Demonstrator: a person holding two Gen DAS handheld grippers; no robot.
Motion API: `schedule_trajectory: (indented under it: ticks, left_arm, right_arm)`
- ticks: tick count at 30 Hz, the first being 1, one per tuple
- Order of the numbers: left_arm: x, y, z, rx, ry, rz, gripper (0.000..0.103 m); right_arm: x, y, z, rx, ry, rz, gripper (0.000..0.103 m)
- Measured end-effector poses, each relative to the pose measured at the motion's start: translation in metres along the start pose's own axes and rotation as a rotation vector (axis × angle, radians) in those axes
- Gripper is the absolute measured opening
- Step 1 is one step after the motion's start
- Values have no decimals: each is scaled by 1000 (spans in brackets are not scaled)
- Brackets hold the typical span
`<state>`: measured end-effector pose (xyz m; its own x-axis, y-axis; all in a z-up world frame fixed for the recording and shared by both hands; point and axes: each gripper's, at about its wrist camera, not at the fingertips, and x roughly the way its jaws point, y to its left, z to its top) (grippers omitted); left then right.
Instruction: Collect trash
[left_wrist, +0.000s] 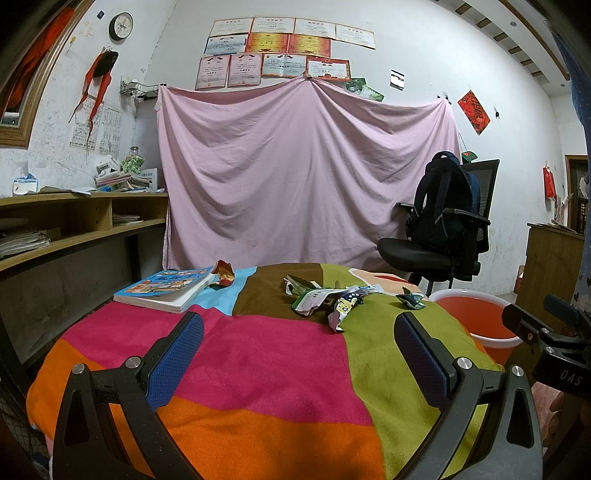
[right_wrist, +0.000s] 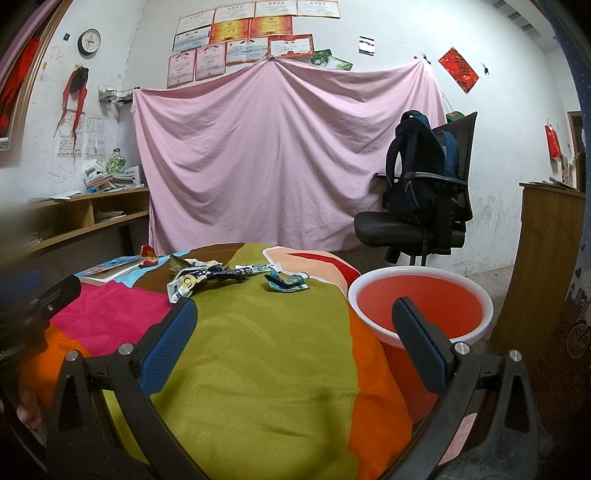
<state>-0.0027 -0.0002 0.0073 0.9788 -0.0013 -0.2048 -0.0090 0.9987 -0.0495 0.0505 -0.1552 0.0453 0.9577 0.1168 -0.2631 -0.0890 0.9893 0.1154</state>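
Observation:
Several crumpled wrappers lie on a table under a colourful patchwork cloth (left_wrist: 258, 362). A white-green pile (left_wrist: 321, 299) sits mid-table, a small blue-green wrapper (left_wrist: 410, 298) to its right, and a red crumpled wrapper (left_wrist: 223, 275) beside a book. In the right wrist view the pile (right_wrist: 199, 277) and the blue-green wrapper (right_wrist: 286, 282) lie ahead. An orange bin with a white rim (right_wrist: 421, 306) stands right of the table; it also shows in the left wrist view (left_wrist: 476, 317). My left gripper (left_wrist: 299, 347) and right gripper (right_wrist: 295, 332) are open and empty, short of the trash.
A book (left_wrist: 166, 290) lies at the table's far left. A black office chair with a dark backpack (left_wrist: 443, 221) stands behind the bin. A wooden shelf desk (left_wrist: 74, 221) runs along the left, a wooden cabinet (right_wrist: 546, 258) on the right. A pink sheet (left_wrist: 306, 173) hangs behind.

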Motion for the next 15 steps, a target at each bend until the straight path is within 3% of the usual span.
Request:
schedule_trajectory:
  ticks: [15]
  left_arm:
    - [-4,1,3,-14,-2,15,101]
  right_arm:
    - [2,7,-7,-5,2,7,103]
